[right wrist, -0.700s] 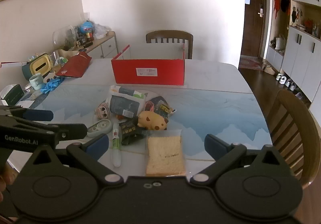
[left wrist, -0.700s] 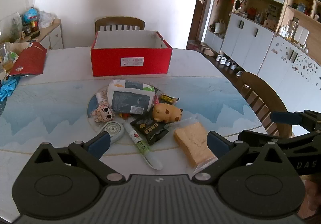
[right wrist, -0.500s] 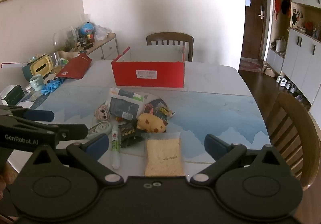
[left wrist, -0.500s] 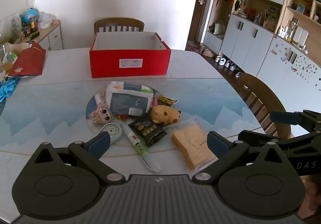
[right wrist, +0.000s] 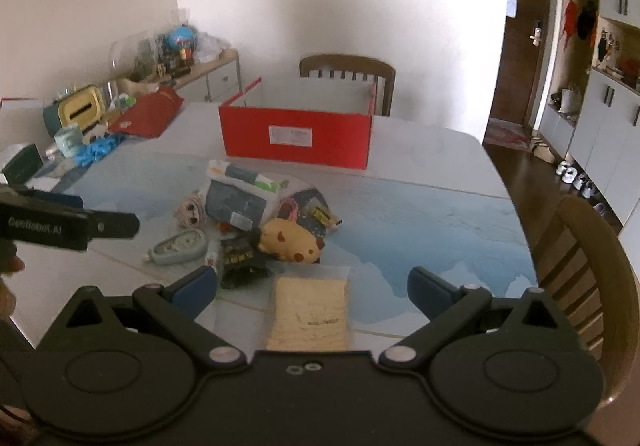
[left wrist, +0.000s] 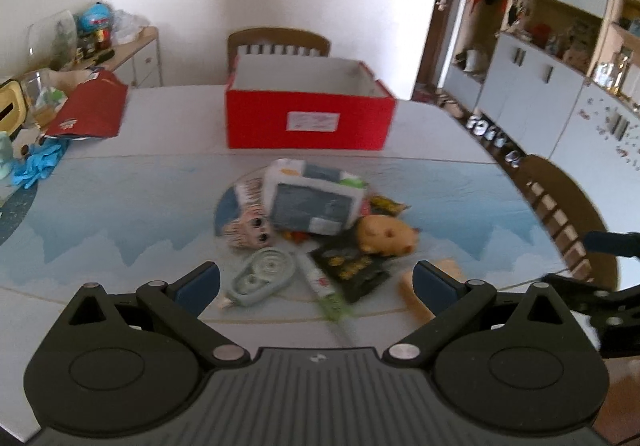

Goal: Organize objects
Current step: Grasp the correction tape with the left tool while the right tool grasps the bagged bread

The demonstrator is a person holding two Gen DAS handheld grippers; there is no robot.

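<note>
An open red box (left wrist: 308, 122) stands at the back of the table, empty as far as I see. In front of it lies a pile: a white and grey packet (left wrist: 316, 202), a doll head (left wrist: 250, 232), a grey tape dispenser (left wrist: 262, 278), a tube (left wrist: 324, 286), a black snack packet (left wrist: 350, 266) and a yellow pig toy (left wrist: 386, 234). My left gripper (left wrist: 316, 278) hangs open above the pile's near edge. My right gripper (right wrist: 312, 286) is open over a bagged bread slice (right wrist: 308, 318), clear of it. Both grippers hold nothing.
Wooden chairs stand behind the box (right wrist: 348, 66) and at the table's right side (right wrist: 580, 266). A red pouch (left wrist: 90, 110), blue gloves (left wrist: 38, 162) and a mug (right wrist: 68, 140) clutter the far left. The left gripper (right wrist: 92, 212) reaches in beside the right one.
The left gripper has swung a little to the left and nearer the pile, so the bread now sits partly behind its right finger. In the right wrist view the left gripper appears higher.
</note>
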